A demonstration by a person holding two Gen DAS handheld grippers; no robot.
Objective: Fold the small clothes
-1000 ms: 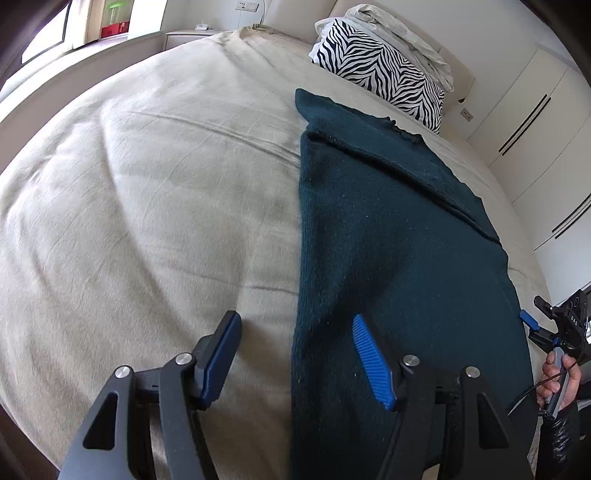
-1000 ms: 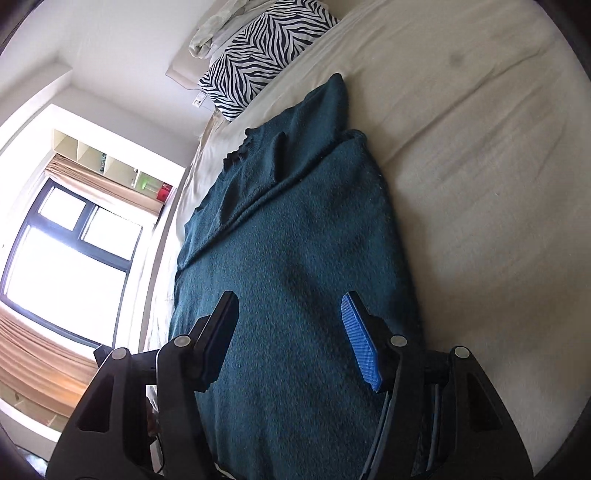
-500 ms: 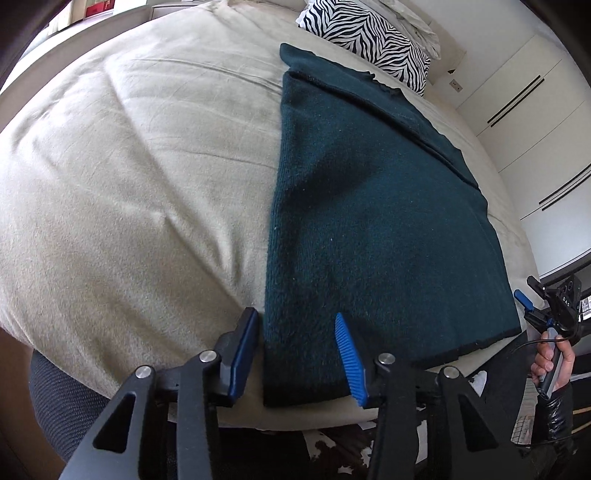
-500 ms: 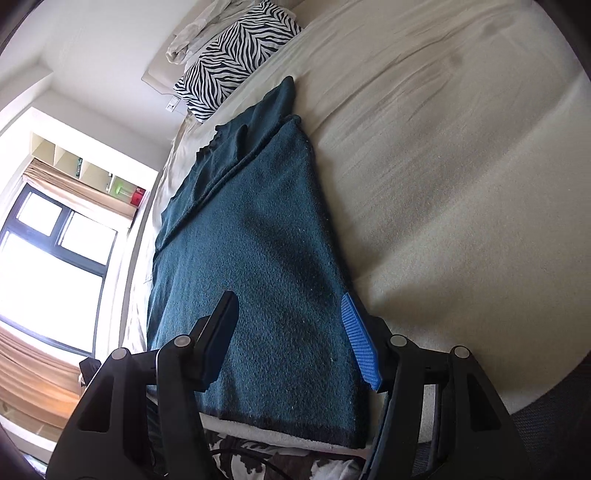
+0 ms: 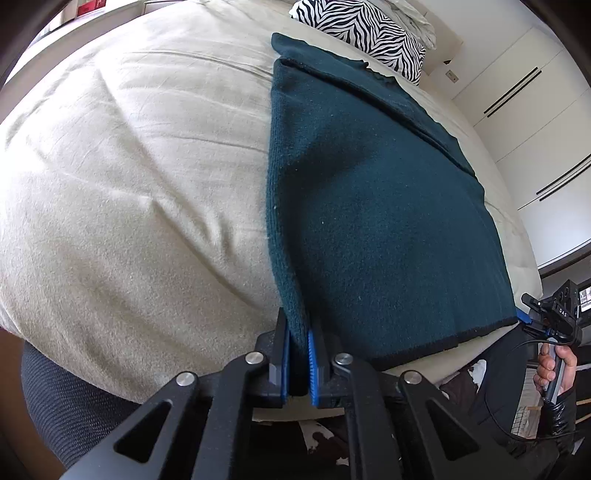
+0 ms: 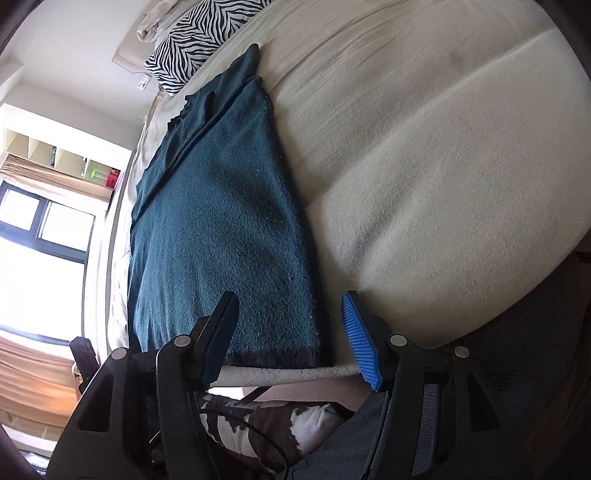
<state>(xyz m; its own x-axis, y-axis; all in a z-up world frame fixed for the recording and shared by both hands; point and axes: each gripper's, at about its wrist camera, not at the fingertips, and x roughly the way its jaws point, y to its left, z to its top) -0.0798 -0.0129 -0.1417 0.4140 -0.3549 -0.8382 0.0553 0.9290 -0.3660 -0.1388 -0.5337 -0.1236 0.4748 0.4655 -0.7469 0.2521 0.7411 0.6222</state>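
left gripper pinches sweater corner; right gripper gapes.

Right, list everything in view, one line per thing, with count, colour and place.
dark teal knitted garment: one, teal with a dark hem, lying flat along the bed's near edge
beige bed cover: one, beige, under the garment
zebra-striped pillow: one, black and white, at the head of the bed
white built-in wardrobe: one, white, beside the bed
black-framed window: one, by the far side of the bed
left hand-held gripper: one, black with blue pads, shut on the garment's near corner
right hand-held gripper: one, black with blue pads, open at the garment's other near corner
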